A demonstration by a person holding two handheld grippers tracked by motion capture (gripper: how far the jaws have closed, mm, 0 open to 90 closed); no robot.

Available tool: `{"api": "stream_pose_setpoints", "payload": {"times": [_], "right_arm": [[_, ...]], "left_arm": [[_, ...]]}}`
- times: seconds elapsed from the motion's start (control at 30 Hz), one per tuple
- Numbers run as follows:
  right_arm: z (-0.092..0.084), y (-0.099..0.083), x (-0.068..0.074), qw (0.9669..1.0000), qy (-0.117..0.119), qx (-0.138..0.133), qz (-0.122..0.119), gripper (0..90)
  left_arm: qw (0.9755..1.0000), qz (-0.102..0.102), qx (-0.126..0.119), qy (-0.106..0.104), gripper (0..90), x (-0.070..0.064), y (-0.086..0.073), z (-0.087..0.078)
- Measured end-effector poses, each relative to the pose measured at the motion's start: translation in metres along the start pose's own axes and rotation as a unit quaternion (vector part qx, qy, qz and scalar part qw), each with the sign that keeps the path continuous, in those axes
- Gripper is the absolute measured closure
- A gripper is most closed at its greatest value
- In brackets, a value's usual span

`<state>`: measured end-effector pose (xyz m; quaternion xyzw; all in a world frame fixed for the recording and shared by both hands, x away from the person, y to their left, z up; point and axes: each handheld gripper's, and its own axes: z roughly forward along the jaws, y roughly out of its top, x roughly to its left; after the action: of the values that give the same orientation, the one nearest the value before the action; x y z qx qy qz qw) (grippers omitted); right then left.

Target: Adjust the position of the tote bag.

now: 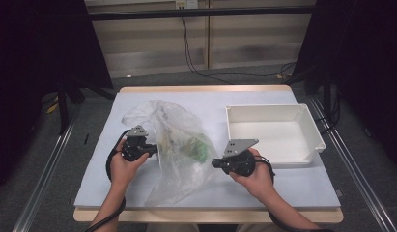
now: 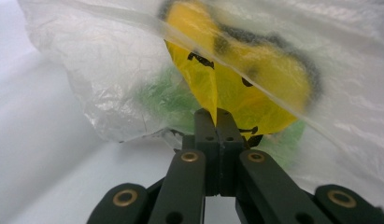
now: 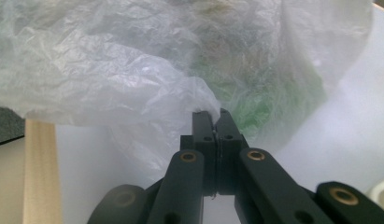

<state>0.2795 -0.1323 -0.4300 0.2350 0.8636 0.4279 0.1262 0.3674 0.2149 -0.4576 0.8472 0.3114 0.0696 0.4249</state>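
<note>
Presently we note both grippers, left (image 2: 217,112) and right (image 3: 213,113), clamped tight on 1 crinkled translucent plastic bag (image 1: 179,150) showing yellow and green contents.

You have one clear plastic bag (image 1: 179,150) at centre frame, one white tray (image 1: 273,133) at right, and two grippers, left gripper (image 1: 152,150) and right gripper (image 1: 216,163).

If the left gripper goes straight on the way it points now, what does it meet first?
Probably the yellow item inside the clear plastic bag; the left gripper is already shut on the bag's film just before it.
</note>
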Motion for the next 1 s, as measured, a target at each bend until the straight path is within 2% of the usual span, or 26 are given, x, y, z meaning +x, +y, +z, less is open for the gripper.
{"api": "stream_pose_setpoints", "payload": {"times": [0.13,0.3,0.37,0.63,0.7,0.8,1.0], "right_arm": [[0.001,0.008,-0.010,0.9999,-0.008,0.009,-0.011,90.0],[0.002,0.012,-0.025,0.9997,-0.017,0.016,-0.008,90.0],[0.003,0.012,-0.031,0.9996,-0.020,0.021,-0.006,90.0],[0.006,0.019,-0.057,0.9988,-0.035,0.033,-0.002,90.0],[0.007,0.021,-0.061,0.9988,-0.037,0.030,0.008,90.0],[0.009,0.023,-0.069,0.9983,-0.047,0.034,0.009,90.0],[0.008,0.021,-0.092,0.9970,-0.056,0.033,0.042,90.0]], "left_arm": [[1.0000,-0.003,-0.006,0.007,90.0,-0.002,-0.006,-0.007],[0.9998,-0.007,-0.015,0.014,90.0,-0.006,-0.010,-0.012],[0.9998,-0.008,-0.015,0.011,90.0,-0.007,-0.011,-0.011],[0.9997,0.004,-0.021,0.012,90.0,-0.012,-0.009,-0.009],[0.9997,0.007,-0.022,0.010,90.0,-0.012,-0.009,-0.008],[0.9997,0.010,-0.023,0.003,90.0,-0.014,-0.007,-0.006],[0.9996,0.016,-0.021,-0.004,89.9,-0.018,-0.005,0.000]]}}
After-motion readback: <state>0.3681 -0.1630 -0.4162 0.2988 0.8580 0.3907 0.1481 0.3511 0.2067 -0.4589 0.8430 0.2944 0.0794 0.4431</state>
